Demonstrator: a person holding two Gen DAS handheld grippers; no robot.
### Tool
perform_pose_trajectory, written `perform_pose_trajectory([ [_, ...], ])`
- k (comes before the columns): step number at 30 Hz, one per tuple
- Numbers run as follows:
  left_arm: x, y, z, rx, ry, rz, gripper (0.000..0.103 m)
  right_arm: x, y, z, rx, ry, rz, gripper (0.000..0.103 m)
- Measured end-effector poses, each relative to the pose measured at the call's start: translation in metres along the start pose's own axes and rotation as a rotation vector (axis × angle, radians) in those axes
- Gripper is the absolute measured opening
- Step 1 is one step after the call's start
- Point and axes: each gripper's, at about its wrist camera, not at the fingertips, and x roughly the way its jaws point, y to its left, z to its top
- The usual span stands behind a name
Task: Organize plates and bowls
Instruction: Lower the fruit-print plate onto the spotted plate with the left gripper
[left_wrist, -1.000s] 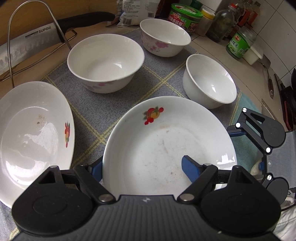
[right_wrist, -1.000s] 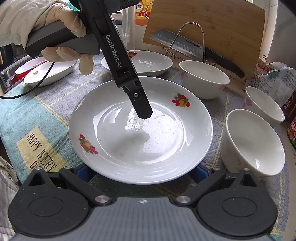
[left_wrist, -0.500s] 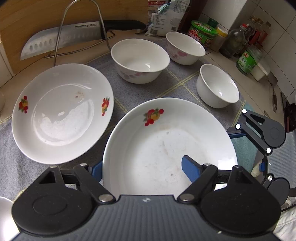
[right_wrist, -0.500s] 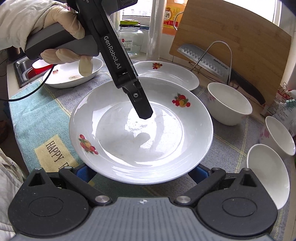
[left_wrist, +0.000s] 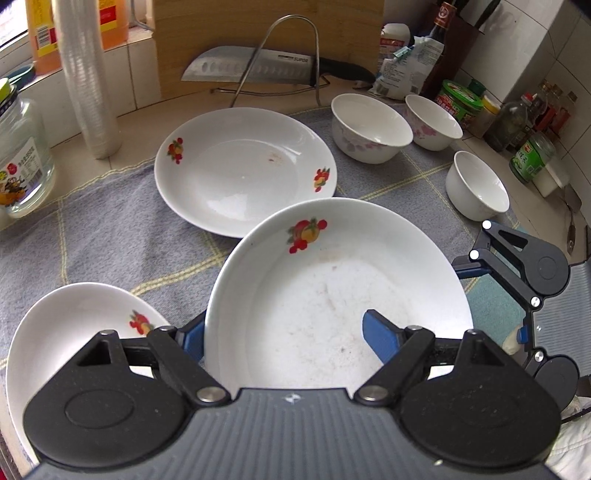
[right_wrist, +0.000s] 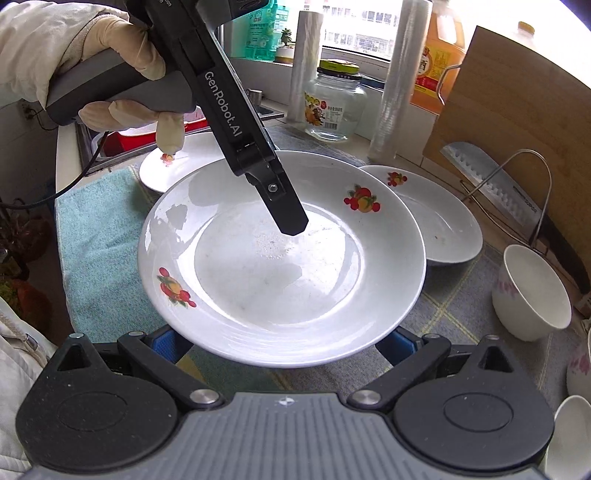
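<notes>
Left gripper (left_wrist: 284, 338) clamps the rim of the carried plate (left_wrist: 332, 295) — one blue pad inside the well, the other outside under the rim. Right gripper (right_wrist: 284, 341) sits under the same plate's near edge; its pads are hidden beneath the rim, so I cannot tell whether it is clamped or only supporting. A gloved hand (right_wrist: 110, 74) holds the left tool.

Plate is lifted clear of the cloth-covered surface (left_wrist: 110, 236), roughly face-up and tilted slightly. It is round, so it has no long axis; its fruit motif points to the far side in the left wrist view.

Step in hand, as I judge it: transport of one plate for stacking. Two candidate targets — the far plate (left_wrist: 243, 170) just beyond it, and the near-left plate (left_wrist: 74, 332). Three bowls (left_wrist: 369, 127) stand far right, unstacked.

Next move calls for centring over a resting plate, levelling, lowering until the rims nest, then releasing both sides.
</notes>
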Motion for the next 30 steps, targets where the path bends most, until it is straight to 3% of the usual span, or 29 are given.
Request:
perform_pose_trajectory([
  [15,-0.043,0.064,-0.04,-0.123,-0.052,0.075,0.084,0.035,0.048,0.049,-0.127,-0.025,0.087,0.103],
  [30,-0.055,0.121,-0.063,-0.194,-0.061,0.1,0.084,0.083,0.069,0.09,-0.191,-0.011,0.138,0.103],
])
